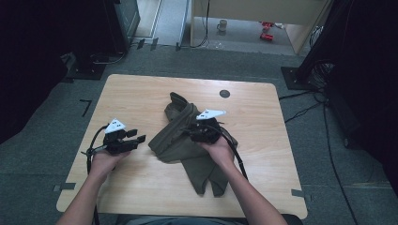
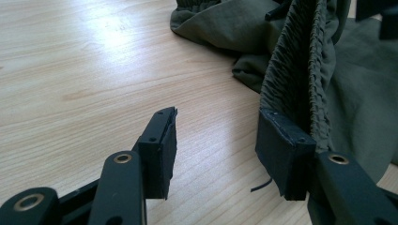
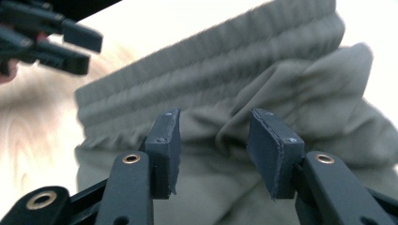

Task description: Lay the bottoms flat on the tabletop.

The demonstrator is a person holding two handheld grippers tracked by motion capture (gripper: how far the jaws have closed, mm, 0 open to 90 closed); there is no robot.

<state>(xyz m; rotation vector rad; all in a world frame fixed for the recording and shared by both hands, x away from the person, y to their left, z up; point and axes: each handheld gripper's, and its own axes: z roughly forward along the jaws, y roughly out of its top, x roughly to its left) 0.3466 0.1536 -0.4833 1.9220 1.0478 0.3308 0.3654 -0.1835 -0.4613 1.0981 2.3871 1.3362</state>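
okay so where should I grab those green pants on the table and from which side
Probably the ribbed elastic waistband, the thickest, firmest edge of the olive pants. It stands raised beside the open left tongs, so come in from the person's left, one jaw on each face of the band. The right tongs hang open over the fabric.

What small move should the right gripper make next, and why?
Probably close on the cloth. The right gripper is open over the olive garment, with a fold lying between its jaws below the waistband. The left gripper is open beside it, over bare table.

Olive trousers [image 1: 187, 140] under right gripper [image 1: 196, 131]
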